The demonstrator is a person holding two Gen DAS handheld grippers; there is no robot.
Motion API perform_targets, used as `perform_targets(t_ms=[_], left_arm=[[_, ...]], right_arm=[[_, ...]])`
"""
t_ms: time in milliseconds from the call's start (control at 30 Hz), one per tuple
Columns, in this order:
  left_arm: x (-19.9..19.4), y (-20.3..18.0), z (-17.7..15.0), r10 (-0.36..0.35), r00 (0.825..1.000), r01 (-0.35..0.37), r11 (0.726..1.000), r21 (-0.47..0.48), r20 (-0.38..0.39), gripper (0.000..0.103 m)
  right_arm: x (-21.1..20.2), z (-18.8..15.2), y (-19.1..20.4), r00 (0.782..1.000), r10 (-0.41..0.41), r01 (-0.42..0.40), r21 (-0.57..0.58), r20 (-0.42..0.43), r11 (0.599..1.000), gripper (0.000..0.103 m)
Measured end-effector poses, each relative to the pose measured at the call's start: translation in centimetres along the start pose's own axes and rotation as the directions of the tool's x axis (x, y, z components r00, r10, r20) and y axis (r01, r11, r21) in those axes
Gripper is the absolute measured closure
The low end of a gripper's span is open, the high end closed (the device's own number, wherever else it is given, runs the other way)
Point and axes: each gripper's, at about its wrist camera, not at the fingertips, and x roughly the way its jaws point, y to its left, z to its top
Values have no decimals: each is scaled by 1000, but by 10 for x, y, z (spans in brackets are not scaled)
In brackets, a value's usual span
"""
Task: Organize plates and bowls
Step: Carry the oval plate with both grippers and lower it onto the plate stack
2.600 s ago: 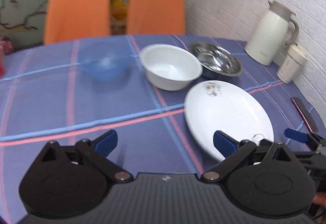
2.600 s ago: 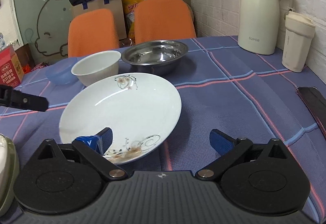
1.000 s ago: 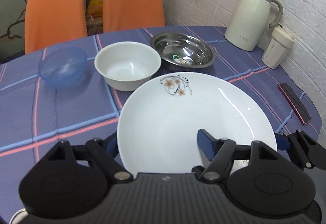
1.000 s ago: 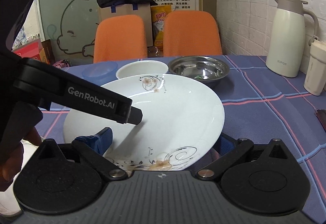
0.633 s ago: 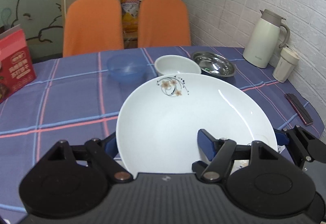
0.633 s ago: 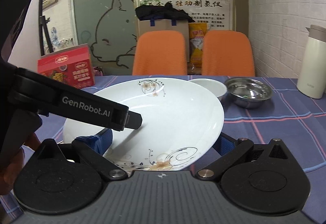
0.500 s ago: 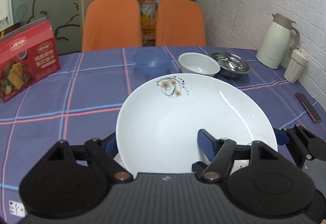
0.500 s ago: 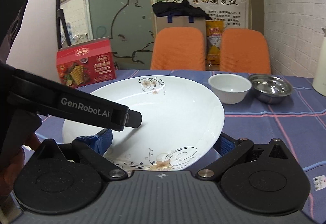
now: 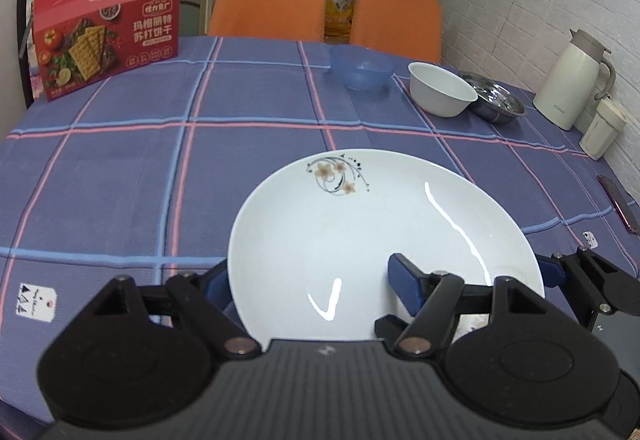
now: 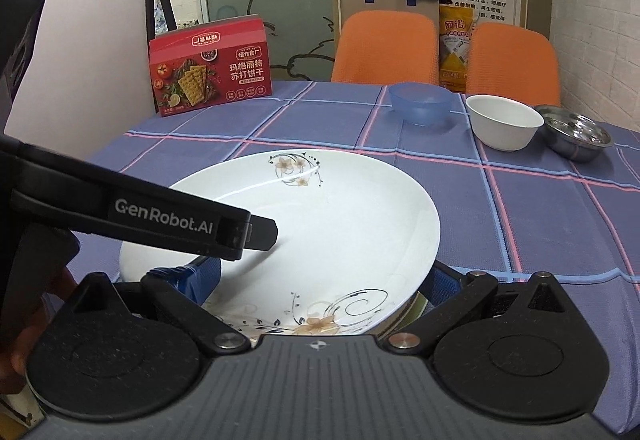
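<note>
A large white plate (image 9: 360, 232) with flower prints is held low over the checked tablecloth, near the table's front edge. My left gripper (image 9: 308, 280) is shut on its near rim, with one blue finger on top and the other hidden under the plate. My right gripper (image 10: 316, 280) is shut on the plate (image 10: 320, 232) from the other side. The left gripper's finger (image 10: 180, 222) crosses that view. A greenish rim (image 10: 416, 304) shows under the plate's near edge. A blue bowl (image 9: 362, 66), a white bowl (image 9: 442, 90) and a steel bowl (image 9: 498, 106) stand in a row at the far right.
A red cracker box (image 9: 104, 28) stands at the far left. A cream thermos (image 9: 572, 80), a lidded cup (image 9: 602, 128) and a phone (image 9: 618, 202) line the right wall side. Two orange chairs (image 10: 384, 44) stand behind the table. A small paper tag (image 9: 36, 300) lies near left.
Both grippers closed on the plate, lifted it and carried it left, away from the bowls. The bowls now sit farther off to the right, and the cracker box has come into view.
</note>
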Motion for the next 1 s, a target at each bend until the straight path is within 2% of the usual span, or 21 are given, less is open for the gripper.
perform_targets(t_ms=[200,300,433,500,567,600,633,700,900,1000], left_arm=[[2,0,1,3,1000,-4,1000,17,14,31],[2,2,1,2,1000,-2,1000,14,15,26],[0,5,3,11,999,-11,1000,12,30,23],[-5,3,7,6,998,-7,1000,16,55,22],[-11,0,10,9,997,-11,1000,29,80,21],[-14,-2,12,14,996,-18,999,38,93,16],[-16,-4,12,19,994,-24,999,46,107,6],[-20,-6,14,31,991,-38,998,57,130,6],[-21,-9,17,31,990,-39,998,58,136,6],[-17,-14,20,20,992,-27,998,50,123,5]], right_arm=[[3,-3,-1,1000,11,-11,-1,-9,1000,12],[3,-3,0,1000,8,-9,-26,-20,1000,12],[4,-4,5,998,-57,54,-84,-29,995,13],[6,-5,7,997,-63,57,-124,-40,991,13],[6,-5,1,998,-32,27,-88,-56,996,13],[5,-5,-2,998,-20,15,-78,-55,997,13],[6,-5,-4,998,-12,7,-73,-70,997,13],[7,-6,-7,995,12,-19,-81,-95,997,14],[-19,1,-34,1000,-16,16,12,7,1000,13],[-19,4,-51,999,-38,37,53,9,998,13]])
